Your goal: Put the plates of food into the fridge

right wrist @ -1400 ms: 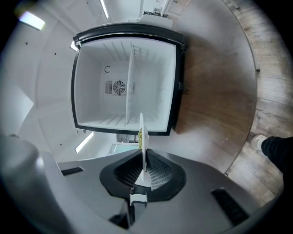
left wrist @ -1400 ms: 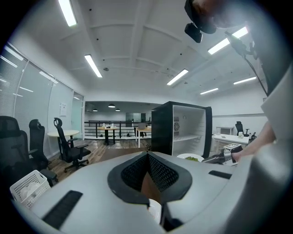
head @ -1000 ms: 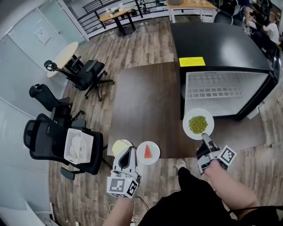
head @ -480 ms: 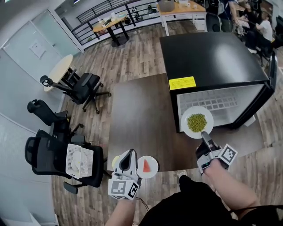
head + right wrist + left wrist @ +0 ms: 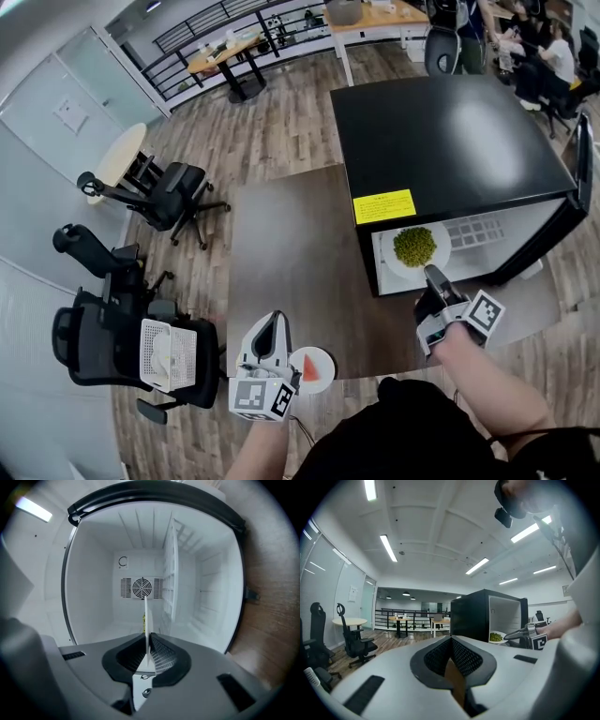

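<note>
Pea plate (image 5: 387,256) has gone from hanging just outside the fridge (image 5: 450,131) to sitting inside its mouth. It is now framed by the white interior, below the yellow label (image 5: 383,206). The right gripper (image 5: 431,276) has carried it there and is pinched tight on the plate's near rim. In the right gripper view the rim (image 5: 146,620) runs edge-on between the pads, and the cavity fills the view with the fan (image 5: 141,588) on the far wall. I cannot tell whether the plate rests on anything yet.

This plate looks nearly delivered; what remains is setting it down and letting go.

The left gripper (image 5: 275,323) hovers at the near edge of the table (image 5: 291,244). Its tips are pressed together on nothing I can identify, though a brown sliver shows behind them. Just to its right the melon plate (image 5: 325,359) sits on the table, untouched, and probably goes next.
</note>
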`<state>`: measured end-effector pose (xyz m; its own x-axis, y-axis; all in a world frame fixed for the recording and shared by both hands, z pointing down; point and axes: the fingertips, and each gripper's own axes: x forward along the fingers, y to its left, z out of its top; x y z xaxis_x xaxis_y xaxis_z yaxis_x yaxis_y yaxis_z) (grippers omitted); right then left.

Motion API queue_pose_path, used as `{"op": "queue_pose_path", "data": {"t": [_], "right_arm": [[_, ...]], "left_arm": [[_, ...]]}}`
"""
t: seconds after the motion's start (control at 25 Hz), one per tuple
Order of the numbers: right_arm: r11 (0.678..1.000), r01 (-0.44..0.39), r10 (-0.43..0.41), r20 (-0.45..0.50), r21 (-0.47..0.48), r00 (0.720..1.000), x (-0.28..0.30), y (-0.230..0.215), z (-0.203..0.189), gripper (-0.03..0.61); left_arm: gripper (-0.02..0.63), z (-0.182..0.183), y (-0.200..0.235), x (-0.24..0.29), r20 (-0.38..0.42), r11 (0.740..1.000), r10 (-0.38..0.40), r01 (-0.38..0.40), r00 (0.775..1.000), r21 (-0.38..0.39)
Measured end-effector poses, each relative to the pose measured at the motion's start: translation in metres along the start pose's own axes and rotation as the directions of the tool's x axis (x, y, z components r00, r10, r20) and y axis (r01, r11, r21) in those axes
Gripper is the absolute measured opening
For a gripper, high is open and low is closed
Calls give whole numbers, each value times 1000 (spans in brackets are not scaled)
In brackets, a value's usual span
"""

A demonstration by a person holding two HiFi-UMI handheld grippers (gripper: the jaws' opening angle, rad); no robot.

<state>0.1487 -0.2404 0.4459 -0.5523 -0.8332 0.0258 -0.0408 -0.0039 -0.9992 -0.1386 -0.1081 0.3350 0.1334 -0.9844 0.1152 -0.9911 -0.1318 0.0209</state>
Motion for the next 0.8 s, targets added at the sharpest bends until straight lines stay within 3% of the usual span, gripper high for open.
{"op": "queue_pose_path", "data": {"t": [0.8], "right_arm": [[994,104,-105,20,25,994,74,-4,24,21]], "left_arm": [[5,-3,37,31,-17,997,79,-79,997,-16]]}}
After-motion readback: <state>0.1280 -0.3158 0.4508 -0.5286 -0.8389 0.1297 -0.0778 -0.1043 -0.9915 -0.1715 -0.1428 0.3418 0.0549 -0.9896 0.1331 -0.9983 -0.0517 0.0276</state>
